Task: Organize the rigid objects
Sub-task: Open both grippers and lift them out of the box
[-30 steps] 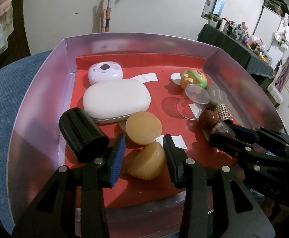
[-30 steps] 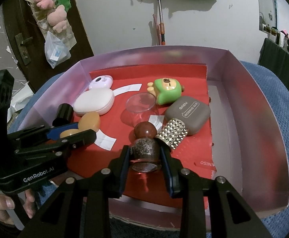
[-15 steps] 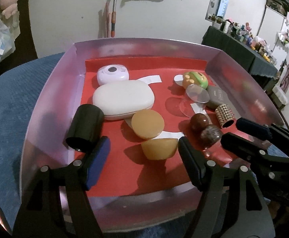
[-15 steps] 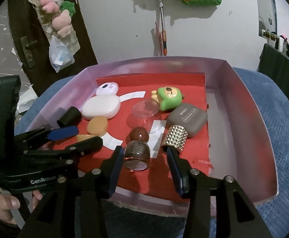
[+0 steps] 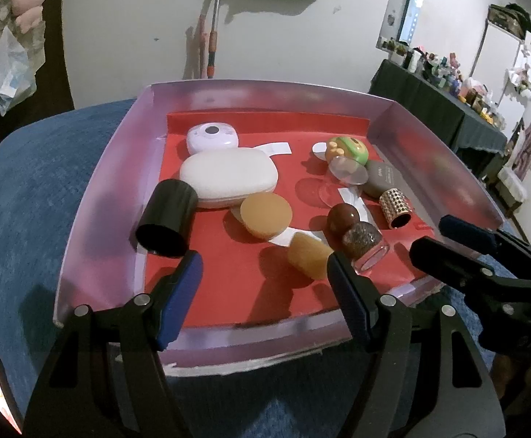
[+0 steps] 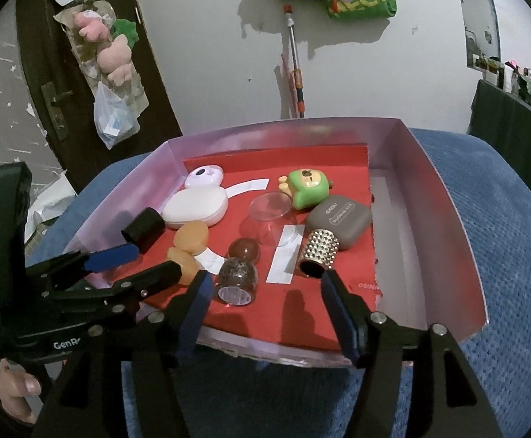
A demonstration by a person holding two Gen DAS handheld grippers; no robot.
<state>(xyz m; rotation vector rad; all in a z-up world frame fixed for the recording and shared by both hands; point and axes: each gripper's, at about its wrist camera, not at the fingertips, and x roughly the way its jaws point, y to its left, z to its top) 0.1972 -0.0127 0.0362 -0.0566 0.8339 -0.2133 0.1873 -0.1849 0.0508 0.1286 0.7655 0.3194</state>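
All the small objects already lie in the tray (image 6: 444, 197). The left gripper (image 5: 265, 292) hangs open and empty. The right gripper (image 6: 265, 299) is opening, empty, the glitter bottle (image 6: 237, 280) just beside it.

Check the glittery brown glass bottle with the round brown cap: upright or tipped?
Tipped. The glittery brown glass bottle lies on its side, base facing the right wrist camera.

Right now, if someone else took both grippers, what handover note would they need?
Left gripper: open, empty, at the tray's near edge.
Right gripper: fingers opening, nothing between them.
In the tray: glitter bottle lying on the red liner, amber piece beside it, black cap by the left wall, studded gold cap, white case.
Done: everything visible sits inside the tray.
Left: possibly tidying; I see nothing outside.
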